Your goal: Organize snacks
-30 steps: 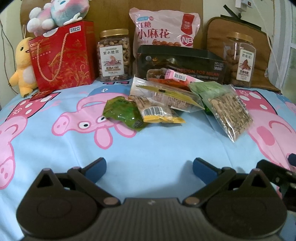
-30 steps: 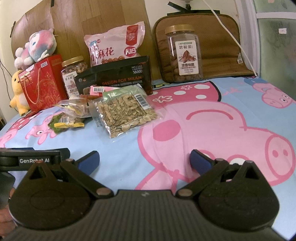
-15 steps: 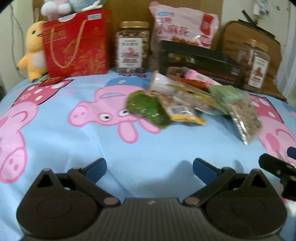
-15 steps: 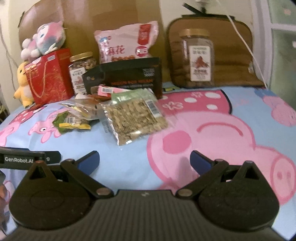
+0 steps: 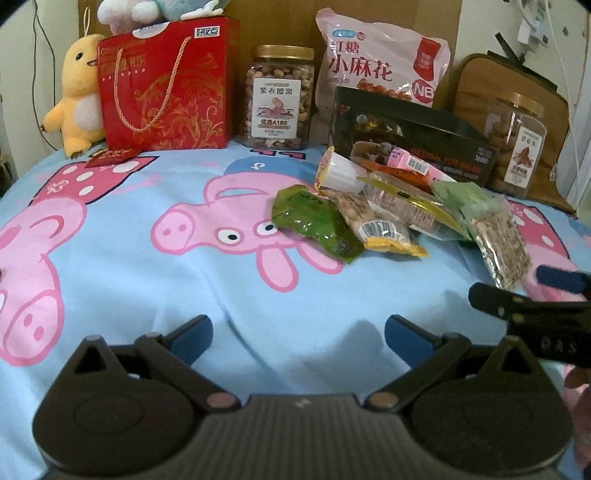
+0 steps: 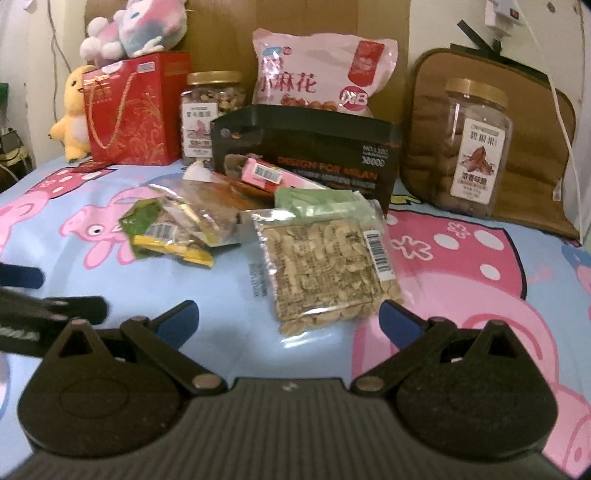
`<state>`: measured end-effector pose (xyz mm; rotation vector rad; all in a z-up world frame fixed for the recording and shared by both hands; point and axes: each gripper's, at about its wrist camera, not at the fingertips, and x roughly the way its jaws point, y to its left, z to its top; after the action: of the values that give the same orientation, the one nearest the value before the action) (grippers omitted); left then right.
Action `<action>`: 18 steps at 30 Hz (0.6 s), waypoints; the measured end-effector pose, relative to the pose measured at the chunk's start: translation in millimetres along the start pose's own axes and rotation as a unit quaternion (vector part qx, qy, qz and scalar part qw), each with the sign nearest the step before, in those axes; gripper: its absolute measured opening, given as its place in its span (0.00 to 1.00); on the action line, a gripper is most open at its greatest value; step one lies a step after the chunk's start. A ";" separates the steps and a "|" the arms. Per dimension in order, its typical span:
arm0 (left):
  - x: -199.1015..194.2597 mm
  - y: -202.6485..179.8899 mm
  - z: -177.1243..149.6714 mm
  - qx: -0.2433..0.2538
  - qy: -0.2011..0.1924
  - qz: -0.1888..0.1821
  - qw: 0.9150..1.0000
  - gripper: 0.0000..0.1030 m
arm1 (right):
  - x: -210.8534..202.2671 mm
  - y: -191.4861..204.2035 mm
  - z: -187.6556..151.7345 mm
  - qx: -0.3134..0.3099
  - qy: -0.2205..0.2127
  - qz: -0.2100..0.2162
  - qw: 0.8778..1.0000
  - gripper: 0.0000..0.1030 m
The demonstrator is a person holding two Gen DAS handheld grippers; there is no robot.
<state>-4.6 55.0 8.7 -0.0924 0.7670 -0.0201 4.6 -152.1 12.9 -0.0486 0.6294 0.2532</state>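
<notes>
Both hand-held grippers, left [image 5: 298,334] and right [image 6: 289,319], jaws spread and empty, have moved closer to the clear plastic packet of pale seeds [image 6: 328,266], suggesting sorting is about to begin.

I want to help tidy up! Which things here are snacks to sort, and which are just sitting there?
Snacks to sort:
seed packet
green packet
yellow-edged packet
pink box
black box
nut jar
pecan jar
big pink bag

Just sitting there:
yellow duck toy
pink plush toy
brown cushion
</notes>
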 end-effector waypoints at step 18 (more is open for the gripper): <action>13.2 -70.8 34.6 0.022 0.054 -0.212 0.975 0.91 | -54.0 -70.2 -17.7 0.062 -0.064 0.080 0.993 0.59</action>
<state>30.0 -13.5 30.8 -0.2134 0.8429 -0.4519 -30.1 -234.1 28.1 0.1381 0.5214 0.3687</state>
